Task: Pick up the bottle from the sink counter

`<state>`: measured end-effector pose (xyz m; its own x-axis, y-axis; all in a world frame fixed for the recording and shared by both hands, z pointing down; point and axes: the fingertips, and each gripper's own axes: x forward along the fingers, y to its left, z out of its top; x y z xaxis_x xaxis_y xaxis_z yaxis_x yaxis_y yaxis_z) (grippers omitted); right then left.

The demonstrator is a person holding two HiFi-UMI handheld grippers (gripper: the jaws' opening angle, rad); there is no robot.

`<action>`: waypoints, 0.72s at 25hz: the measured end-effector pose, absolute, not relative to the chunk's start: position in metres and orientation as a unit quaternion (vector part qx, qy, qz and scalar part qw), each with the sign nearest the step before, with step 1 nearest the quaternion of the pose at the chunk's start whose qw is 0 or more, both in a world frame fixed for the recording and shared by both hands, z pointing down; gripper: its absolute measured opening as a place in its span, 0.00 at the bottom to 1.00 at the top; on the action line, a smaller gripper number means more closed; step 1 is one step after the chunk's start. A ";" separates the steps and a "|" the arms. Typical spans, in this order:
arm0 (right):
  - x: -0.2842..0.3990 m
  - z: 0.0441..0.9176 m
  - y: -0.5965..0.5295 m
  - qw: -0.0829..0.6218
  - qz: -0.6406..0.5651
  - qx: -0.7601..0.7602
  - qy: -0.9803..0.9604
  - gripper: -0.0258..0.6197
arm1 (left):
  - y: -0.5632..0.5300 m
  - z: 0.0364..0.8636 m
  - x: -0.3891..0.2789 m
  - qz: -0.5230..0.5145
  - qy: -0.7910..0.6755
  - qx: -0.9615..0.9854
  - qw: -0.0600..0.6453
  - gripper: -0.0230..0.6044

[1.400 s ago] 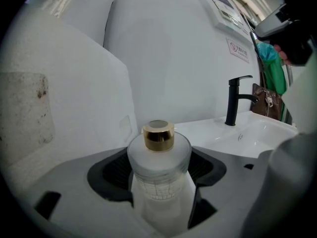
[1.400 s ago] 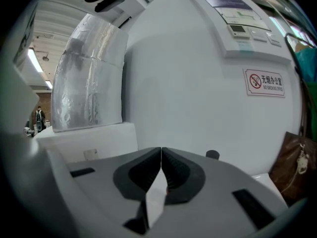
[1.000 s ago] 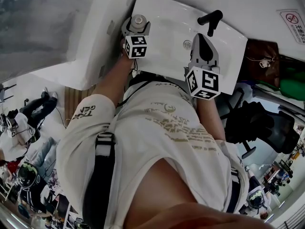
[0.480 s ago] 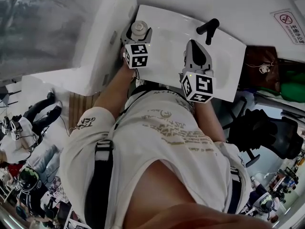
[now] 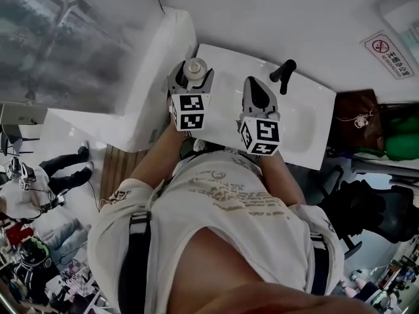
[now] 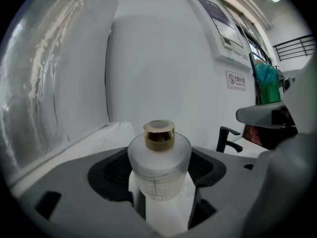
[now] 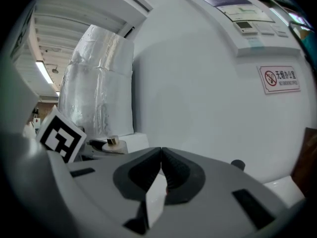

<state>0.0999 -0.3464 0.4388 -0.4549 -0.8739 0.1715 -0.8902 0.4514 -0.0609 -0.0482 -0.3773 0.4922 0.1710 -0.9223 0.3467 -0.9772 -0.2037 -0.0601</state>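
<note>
Left gripper view: the frosted bottle (image 6: 159, 170) is clasped upright at its body by the left gripper (image 5: 194, 78), with the gold cap (image 6: 159, 135) left clear above the jaws. The bottle is held over the left end of the sink counter (image 5: 308, 120). Its base is hidden, so lift-off is unconfirmed. The right gripper (image 7: 161, 170) is closed on nothing and is judged idle.

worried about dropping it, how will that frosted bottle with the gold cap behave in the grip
Likely rigid and breakable: the bottle looks like frosted glass. Its round body might twist or slip in the left tool.
</note>
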 end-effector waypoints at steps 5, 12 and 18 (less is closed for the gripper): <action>0.086 0.425 -0.366 0.033 0.053 0.504 -0.861 0.08 | -0.377 0.455 -0.041 0.136 -0.622 0.768 0.074 0.59; 0.079 0.409 -0.373 0.009 0.048 0.499 -0.865 0.08 | -0.369 0.424 -0.036 0.116 -0.622 0.772 0.062 0.59; 0.076 0.408 -0.372 0.004 0.049 0.494 -0.868 0.08 | -0.365 0.409 -0.041 0.101 -0.634 0.765 0.056 0.59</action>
<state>0.0756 -0.3720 0.4080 -0.5127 -0.8568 0.0552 -0.8575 0.5079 -0.0818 -0.0408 -0.3645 0.4094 0.1758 -0.9583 0.2252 -0.9809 -0.1900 -0.0427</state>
